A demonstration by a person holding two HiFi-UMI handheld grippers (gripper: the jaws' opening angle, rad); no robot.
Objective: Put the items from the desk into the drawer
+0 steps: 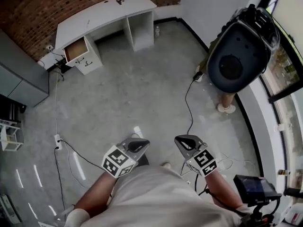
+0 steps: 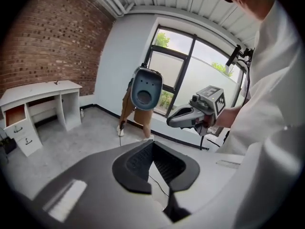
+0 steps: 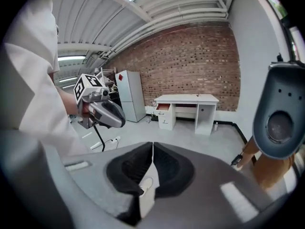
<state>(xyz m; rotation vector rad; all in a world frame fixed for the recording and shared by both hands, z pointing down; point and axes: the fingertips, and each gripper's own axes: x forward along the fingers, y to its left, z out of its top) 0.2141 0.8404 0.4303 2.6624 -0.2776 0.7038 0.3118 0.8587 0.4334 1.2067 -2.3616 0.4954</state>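
Desk (image 1: pixel 104 13) stands far from left tongs (image 1: pixel 138 146), right tongs (image 1: pixel 185 142)

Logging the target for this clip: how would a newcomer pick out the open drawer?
Find the brick wall at the far end; a white desk stands against it. The drawer is the top one at the desk's left end in the head view, pulled out with a brown inside, while those below are shut.

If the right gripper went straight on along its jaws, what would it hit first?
Nothing close. The right gripper points over grey concrete floor toward the white desk with an open drawer at the brick wall; the desk is probably first, though depth is unclear.
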